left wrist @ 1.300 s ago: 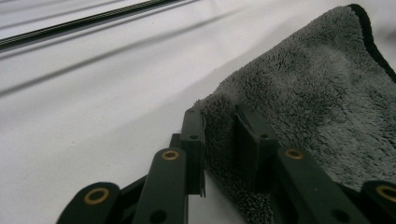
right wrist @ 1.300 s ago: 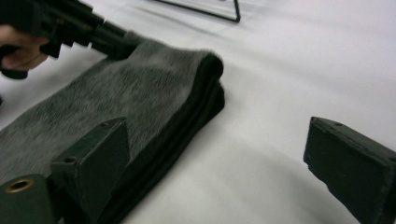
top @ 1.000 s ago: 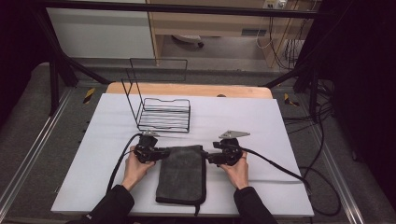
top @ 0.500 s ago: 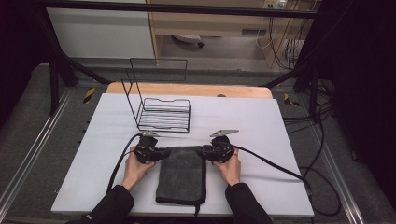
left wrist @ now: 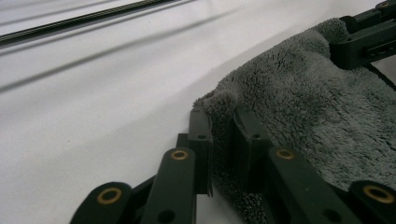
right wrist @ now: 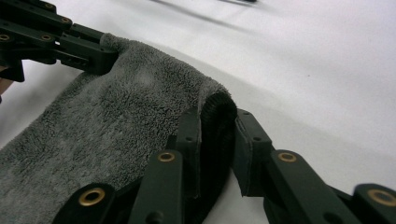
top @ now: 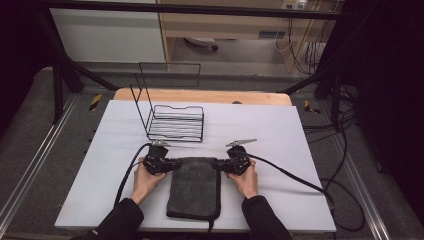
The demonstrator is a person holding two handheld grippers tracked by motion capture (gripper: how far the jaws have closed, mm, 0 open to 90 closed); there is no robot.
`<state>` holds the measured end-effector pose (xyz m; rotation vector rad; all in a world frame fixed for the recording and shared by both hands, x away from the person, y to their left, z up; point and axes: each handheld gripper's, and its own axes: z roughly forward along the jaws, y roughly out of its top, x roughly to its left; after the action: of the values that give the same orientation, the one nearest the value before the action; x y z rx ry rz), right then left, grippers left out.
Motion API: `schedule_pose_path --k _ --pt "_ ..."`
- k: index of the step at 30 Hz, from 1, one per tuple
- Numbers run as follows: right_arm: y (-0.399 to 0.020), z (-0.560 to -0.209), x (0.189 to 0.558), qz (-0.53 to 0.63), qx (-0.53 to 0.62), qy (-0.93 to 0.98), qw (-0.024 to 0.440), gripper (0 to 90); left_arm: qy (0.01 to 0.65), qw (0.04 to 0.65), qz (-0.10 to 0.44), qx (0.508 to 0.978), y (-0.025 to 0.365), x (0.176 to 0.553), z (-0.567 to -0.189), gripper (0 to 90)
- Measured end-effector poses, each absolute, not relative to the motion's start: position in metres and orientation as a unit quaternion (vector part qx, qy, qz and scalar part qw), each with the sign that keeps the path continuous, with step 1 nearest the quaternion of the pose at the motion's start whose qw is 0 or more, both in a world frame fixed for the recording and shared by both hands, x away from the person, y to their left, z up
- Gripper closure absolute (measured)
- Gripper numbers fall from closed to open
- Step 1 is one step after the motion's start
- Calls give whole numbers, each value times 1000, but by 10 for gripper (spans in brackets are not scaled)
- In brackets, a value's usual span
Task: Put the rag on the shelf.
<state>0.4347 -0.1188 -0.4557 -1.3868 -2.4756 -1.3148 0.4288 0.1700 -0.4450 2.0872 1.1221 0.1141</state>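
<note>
Since a second ago the right claw (top: 223, 164) has slid inward to the towel (top: 195, 187)'s far right corner. Both claws now pinch it, the left claw (top: 172, 163) opposite, low-centre on the worktop (top: 280, 130); a lift looks ready.

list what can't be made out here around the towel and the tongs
- High view: how the left tongs and right tongs sit on the grey towel is too small to read.
- High view: the towel's near edge runs off the table; its hanging part is hidden.
- Left gripper view: the towel is cut off by the right edge.
- High view: the wire rack wires blur.
</note>
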Motion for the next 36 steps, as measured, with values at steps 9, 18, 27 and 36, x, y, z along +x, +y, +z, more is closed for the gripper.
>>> schedule_pose_path --k 9,18,27,36 --pt "-121 -448 430 -437 -432 -789 -6 781 438 405 34 802 180 425 -434 802" --pt "-125 -423 420 -475 -406 -780 -21 782 424 435 59 792 186 413 -415 803" --pt "-125 -407 412 -499 -385 -775 -42 783 407 461 78 785 190 401 -398 803" --pt "-125 -385 400 -528 -359 -767 -73 784 394 487 100 773 194 390 -377 803"
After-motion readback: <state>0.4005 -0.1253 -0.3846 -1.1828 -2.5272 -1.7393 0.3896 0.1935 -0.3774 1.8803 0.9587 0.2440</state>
